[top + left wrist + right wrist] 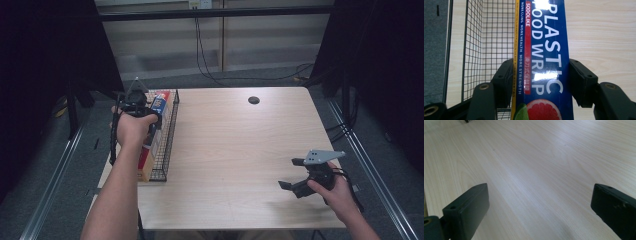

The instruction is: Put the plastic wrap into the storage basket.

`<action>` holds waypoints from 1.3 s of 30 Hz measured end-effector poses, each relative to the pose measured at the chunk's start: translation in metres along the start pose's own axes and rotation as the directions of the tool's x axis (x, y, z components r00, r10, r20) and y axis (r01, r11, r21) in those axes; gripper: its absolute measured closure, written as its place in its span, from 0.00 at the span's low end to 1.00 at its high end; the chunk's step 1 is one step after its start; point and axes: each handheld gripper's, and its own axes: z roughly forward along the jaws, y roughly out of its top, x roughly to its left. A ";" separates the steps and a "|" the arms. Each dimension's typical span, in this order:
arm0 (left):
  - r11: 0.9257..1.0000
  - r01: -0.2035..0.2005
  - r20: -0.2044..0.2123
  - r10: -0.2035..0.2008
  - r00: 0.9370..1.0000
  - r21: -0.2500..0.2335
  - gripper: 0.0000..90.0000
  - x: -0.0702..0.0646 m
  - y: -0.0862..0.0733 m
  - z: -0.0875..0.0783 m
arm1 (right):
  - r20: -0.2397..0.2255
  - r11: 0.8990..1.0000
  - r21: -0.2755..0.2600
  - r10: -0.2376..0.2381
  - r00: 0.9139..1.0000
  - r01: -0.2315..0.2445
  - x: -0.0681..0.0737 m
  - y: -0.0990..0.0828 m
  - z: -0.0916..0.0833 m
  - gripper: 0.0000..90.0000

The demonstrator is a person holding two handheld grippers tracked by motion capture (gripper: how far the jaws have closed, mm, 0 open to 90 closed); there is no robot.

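The left gripper [141,107] has its jaws clamped on the long sides of the wrap box [541,57], a blue carton of plastic wrap. The pads press flat against both faces, so the grip looks firm. In the high view the box [156,125] sits at the table's left edge, in or just over the wire basket [170,135]. I cannot tell whether its lower end rests on the basket floor or hangs a little above it.

The left gripper view shows the mesh wall [489,37] on one side of the box and bare table [604,32] on the other, so the box lies along the basket's inner edge rather than deep inside.

The right gripper [295,175] is held low over the table near the right front corner, well apart from the basket. Its jaws stand wide — nothing lies between them, just wood grain.

As for progress, the grasp is made. Whether the box is going in or coming out the pictures do not settle — either way the move itself, and letting go, are left to do.

The box's long axis runs with the basket's length, from the person's side toward the far edge. In the left gripper view its lettering reads along that axis, with the grapefruit end nearest the hand.
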 end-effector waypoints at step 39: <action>0.997 0.065 -0.035 -0.063 0.997 0.044 0.48 0.021 -0.010 0.029 | 0.002 1.000 -0.006 0.002 1.000 -0.002 0.000 0.000 -0.001 0.02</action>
